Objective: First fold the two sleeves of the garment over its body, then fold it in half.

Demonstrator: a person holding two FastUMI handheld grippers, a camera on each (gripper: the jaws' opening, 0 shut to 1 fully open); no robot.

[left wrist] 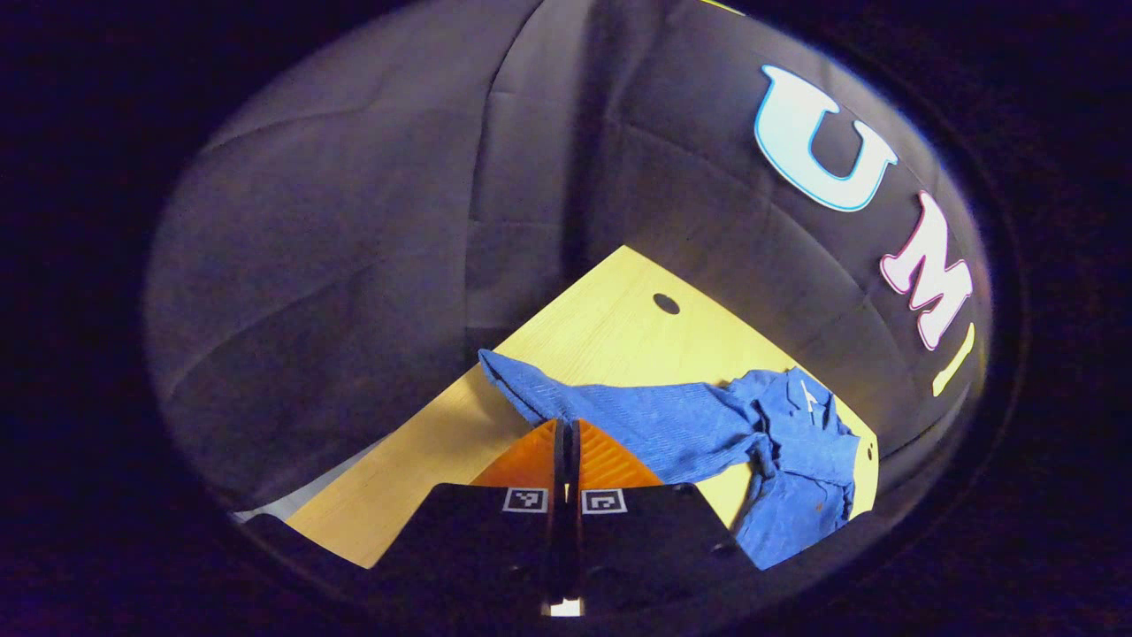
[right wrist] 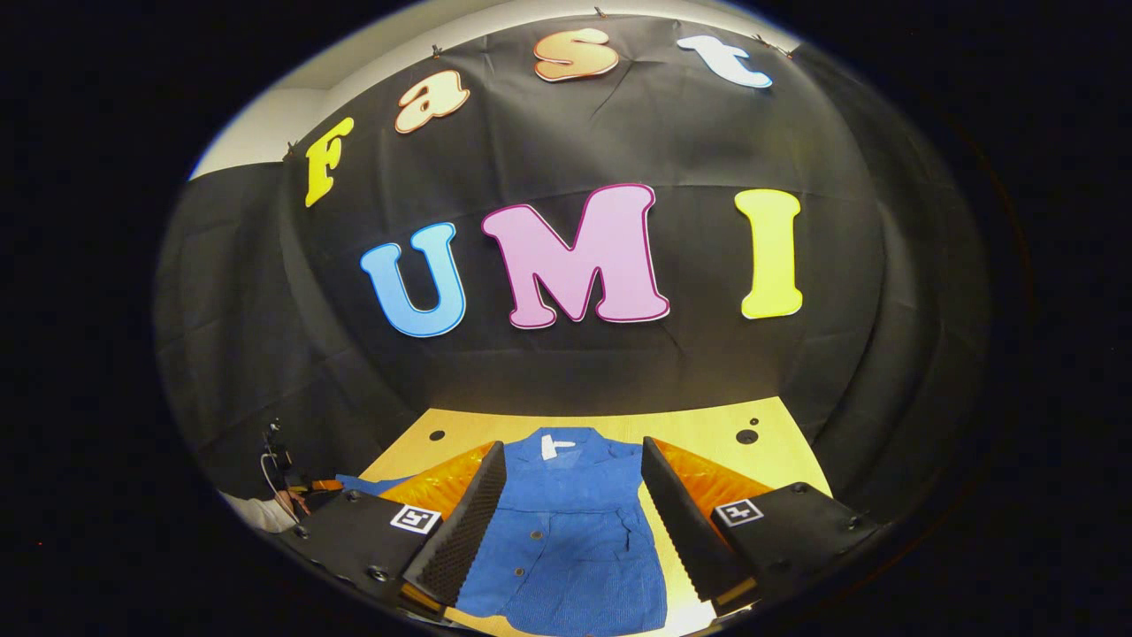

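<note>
Orange-backed fingers of the left gripper (left wrist: 567, 433) are pressed together on the blue sleeve (left wrist: 548, 398), which stretches across the wooden table (left wrist: 610, 310) toward the garment (left wrist: 796, 442) body beyond. Right gripper (right wrist: 570, 495) fingers stand wide apart, empty, above the garment's buttoned front, which lies flat on the table with its collar (right wrist: 566, 442) at the far end.
</note>
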